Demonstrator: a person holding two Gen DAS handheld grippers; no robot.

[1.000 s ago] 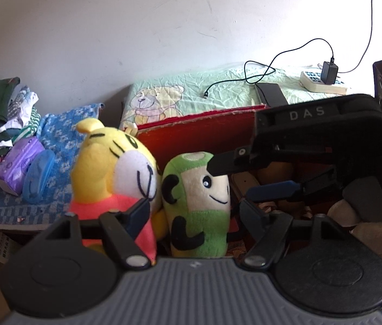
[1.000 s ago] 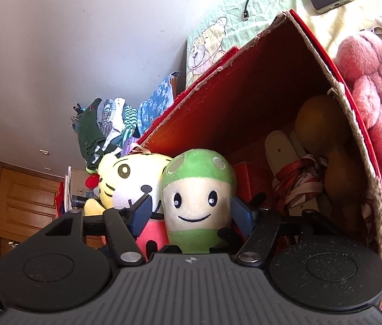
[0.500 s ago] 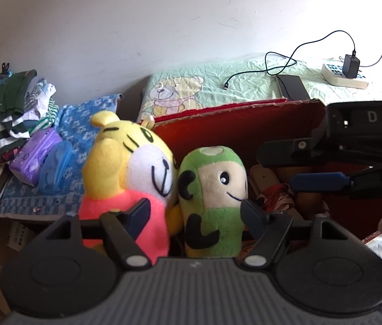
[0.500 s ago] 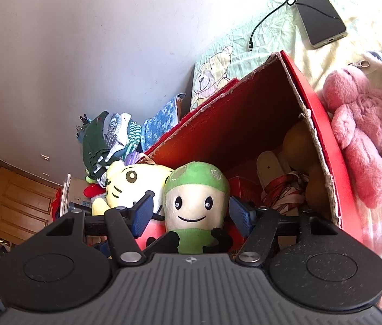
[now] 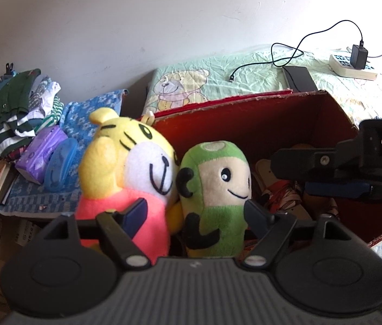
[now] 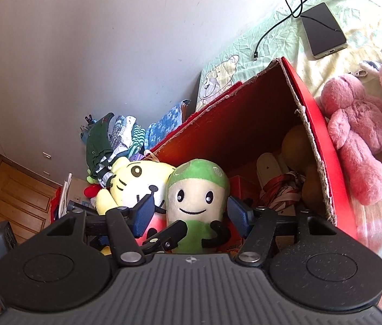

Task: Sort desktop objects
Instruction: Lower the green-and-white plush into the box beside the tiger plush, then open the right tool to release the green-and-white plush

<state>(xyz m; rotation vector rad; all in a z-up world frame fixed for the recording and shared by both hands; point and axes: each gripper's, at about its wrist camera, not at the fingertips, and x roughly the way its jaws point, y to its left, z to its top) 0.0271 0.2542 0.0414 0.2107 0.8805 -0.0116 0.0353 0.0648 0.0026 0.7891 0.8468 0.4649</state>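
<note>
A yellow tiger plush and a green plush stand upright side by side at the left end of a red cardboard box. My left gripper is open just in front of them, its fingers apart from both. My right gripper is open too, and the green plush shows between its blue pads, untouched. The tiger plush stands to its left. In the left wrist view the right gripper hangs over the box's right half.
Brown and white items with red ribbon lie deeper in the box. A pink plush lies right of the box wall on the bedsheet. A phone, a cable and a power strip are behind. Folded clothes are piled left.
Both grippers have drawn back and up from the box, so the plushes look smaller and more of the box shows. The right gripper shifted rightward in the left wrist view. Both plushes stayed put.
</note>
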